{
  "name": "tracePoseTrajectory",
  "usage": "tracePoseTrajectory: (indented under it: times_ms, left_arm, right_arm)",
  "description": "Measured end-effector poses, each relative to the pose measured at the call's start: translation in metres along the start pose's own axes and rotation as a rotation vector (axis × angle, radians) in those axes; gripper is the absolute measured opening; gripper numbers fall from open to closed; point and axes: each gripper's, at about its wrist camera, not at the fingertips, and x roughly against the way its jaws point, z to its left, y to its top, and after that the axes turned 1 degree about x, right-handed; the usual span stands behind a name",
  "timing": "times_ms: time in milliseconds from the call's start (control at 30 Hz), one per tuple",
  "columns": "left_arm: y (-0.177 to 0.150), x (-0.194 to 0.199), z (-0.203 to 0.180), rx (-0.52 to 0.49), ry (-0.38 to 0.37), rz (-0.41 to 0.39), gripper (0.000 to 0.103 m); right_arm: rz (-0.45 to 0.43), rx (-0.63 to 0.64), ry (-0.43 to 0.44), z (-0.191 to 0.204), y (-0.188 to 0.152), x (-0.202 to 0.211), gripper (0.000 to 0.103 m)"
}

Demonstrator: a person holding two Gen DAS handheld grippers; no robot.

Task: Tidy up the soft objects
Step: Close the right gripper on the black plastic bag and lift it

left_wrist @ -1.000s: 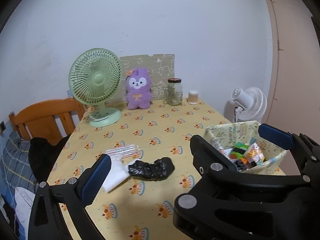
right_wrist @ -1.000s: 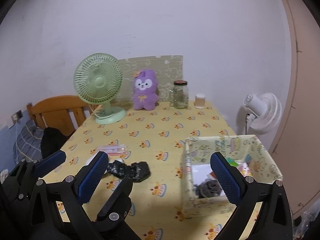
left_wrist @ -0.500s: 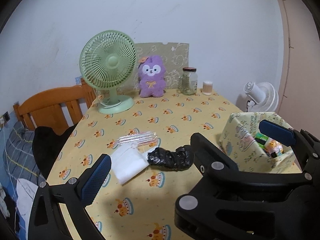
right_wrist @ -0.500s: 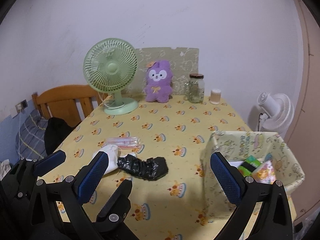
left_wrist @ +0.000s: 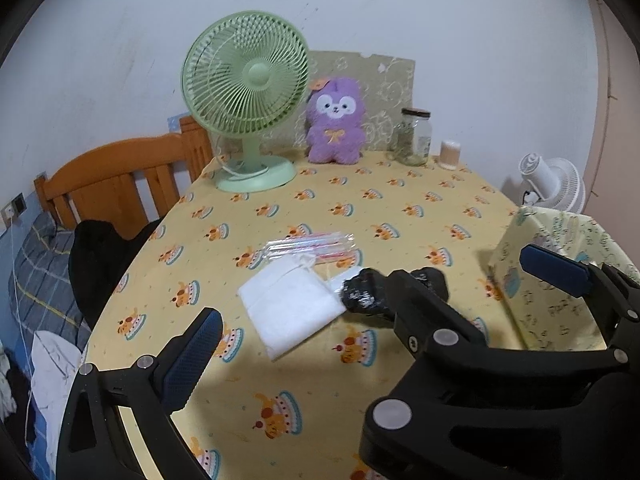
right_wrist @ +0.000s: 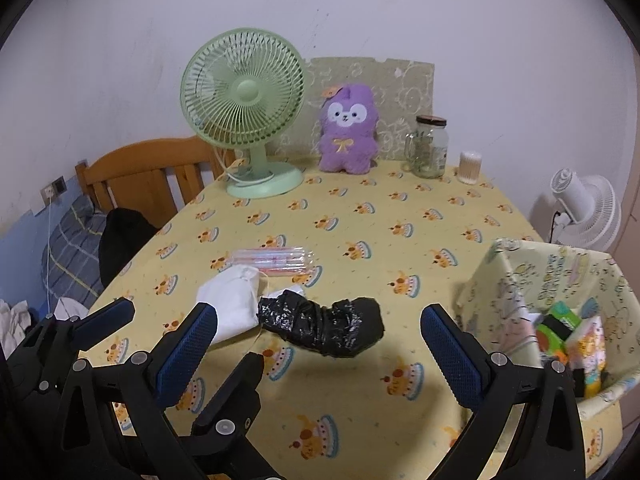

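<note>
Since the earlier frames both tongs have closed in on the loose items, which now sit larger and nearer in both wrist views, while the bin has slid toward the right edge of each. Crumpled black plastic bag [right_wrist: 322, 330] lies on the bench [right_wrist: 360, 216], directly ahead of the right tongs [right_wrist: 316, 346] and roughly centred between their blue pads; its long axis runs across the line of the tongs, left to right, so the pads would close along its length rather than across it. White cloth pouch [left_wrist: 290, 308] touches the bag's left end and lies ahead of the left tongs [left_wrist: 370, 298], slightly left of their midline. Clear packet of pink-striped straws [right_wrist: 274, 260] sits just beyond the pouch. Right tongs stand wide apart and hold nothing; left tongs likewise gape wide and are empty. In the left wrist view the body of the right tongs overlaps the bag's right end, so contact there cannot be judged. Judgement: the right tongs are the nearer to the bag, the left to the pouch. Patterned fabric bin [right_wrist: 516, 280] stands to the right of the right tongs, already holding colourful packets. Green desk fan [right_wrist: 244, 112], purple plush [right_wrist: 348, 128] and glass jar [right_wrist: 428, 148] stand well beyond, at the far edge.
</note>
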Motion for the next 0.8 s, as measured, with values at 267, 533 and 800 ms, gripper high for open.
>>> tracePoseTrajectory:
  times_ms: [267, 533, 800]
  left_arm:
    - [-0.001, -0.022, 0.010, 0.013, 0.018, 0.042, 0.103]
    - [-0.002, -0.045, 0.017, 0.026, 0.043, 0.091, 0.102]
    - [-0.005, -0.064, 0.021, 0.033, 0.059, 0.138, 0.102]
  right_arm:
    - [0.044, 0.002, 0.009, 0.003, 0.000, -0.028, 0.103]
    - [0.094, -0.002, 0.018, 0.004, -0.001, -0.055, 0.100]
    - [0.141, 0.003, 0.030, 0.005, -0.005, -0.078, 0.094]
